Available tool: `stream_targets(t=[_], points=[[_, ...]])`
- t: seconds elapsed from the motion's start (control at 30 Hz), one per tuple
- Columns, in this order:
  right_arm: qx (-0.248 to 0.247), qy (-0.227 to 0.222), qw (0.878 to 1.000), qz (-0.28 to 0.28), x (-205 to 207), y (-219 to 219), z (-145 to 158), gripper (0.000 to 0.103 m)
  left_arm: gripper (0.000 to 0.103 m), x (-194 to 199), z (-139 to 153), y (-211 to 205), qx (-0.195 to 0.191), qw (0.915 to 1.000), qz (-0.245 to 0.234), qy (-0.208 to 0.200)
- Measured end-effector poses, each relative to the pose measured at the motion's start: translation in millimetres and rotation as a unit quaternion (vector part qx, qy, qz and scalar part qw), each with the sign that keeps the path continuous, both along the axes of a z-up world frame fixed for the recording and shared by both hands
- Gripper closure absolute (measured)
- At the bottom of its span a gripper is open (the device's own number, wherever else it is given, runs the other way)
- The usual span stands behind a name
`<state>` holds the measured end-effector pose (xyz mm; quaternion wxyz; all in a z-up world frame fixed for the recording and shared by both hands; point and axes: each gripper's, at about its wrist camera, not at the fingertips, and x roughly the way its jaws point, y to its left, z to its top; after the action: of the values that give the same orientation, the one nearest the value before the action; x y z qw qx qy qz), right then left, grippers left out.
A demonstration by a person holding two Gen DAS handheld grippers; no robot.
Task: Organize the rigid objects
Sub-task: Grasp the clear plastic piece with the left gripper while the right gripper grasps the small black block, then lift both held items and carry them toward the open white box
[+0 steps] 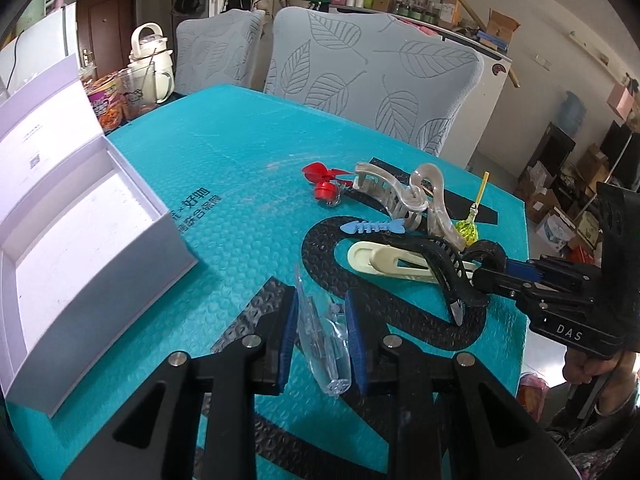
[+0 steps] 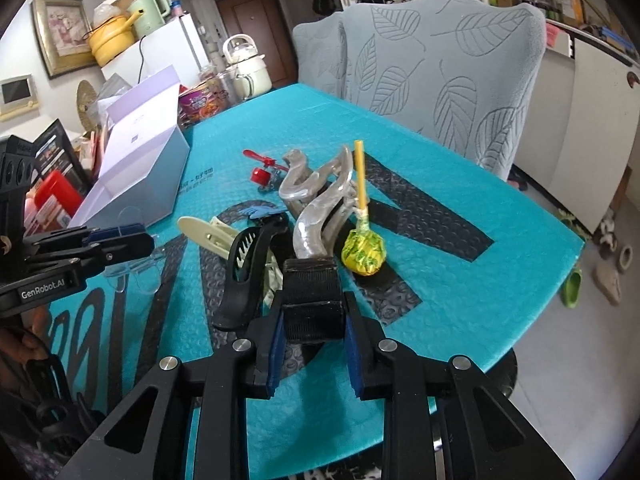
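Fingers of your left gripper (image 1: 322, 328) press on a clear plastic clip (image 1: 326, 344) above the teal mat (image 1: 240, 168), beside the open white box (image 1: 80, 220). Your right gripper (image 2: 314, 336) is closed on the end of a black hair claw (image 2: 256, 268), near the lollipop (image 2: 364, 256).
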<state>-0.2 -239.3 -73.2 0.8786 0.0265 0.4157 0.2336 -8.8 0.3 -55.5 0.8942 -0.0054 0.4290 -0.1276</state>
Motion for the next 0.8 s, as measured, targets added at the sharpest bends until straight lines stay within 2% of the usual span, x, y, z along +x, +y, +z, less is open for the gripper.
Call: stream_targets(t=[0.5, 0.67, 0.8], points=[[0.021, -0.017, 0.999, -0.018, -18, -13, 12, 0.078, 0.079, -23, 2, -3, 0.000, 0.9997, 0.022, -0.012], [0.002, -0.007, 1.000, -0.028, -17, -13, 6, 0.077, 0.079, -24, -5, -6, 0.012, 0.9996, 0.023, -0.007], [0.008, -0.001, 0.999, -0.034, -16, -18, 3, 0.075, 0.079, -23, -15, -10, 0.017, 0.9994, 0.026, 0.015]])
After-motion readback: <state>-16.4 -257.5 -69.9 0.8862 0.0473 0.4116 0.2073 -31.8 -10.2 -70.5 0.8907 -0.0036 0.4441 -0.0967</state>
